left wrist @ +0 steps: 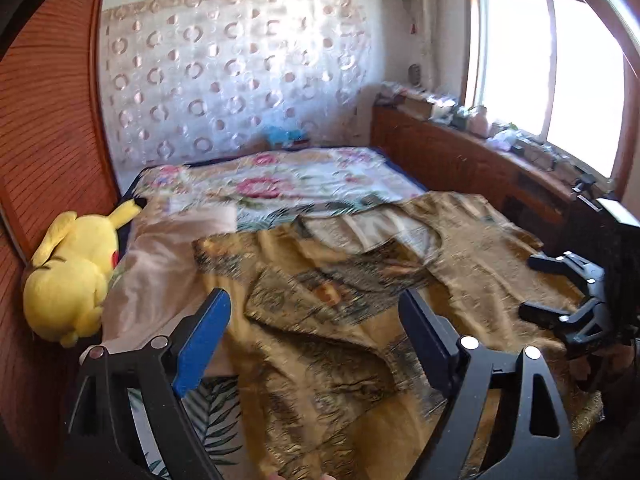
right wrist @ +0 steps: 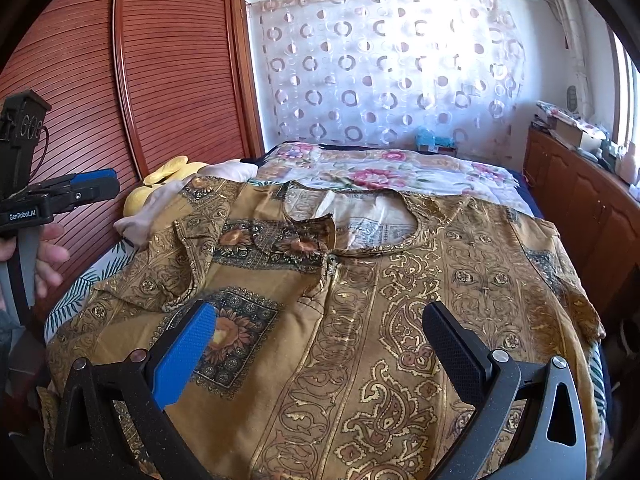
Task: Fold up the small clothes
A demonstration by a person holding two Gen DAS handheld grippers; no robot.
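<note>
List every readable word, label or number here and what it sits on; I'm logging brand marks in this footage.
"GenRobot.AI": white print on the black body of the left gripper, seen in the right wrist view.
Boxes on the window ledge: any print too small and blurred to read.
Patterned shirt: no text.
</note>
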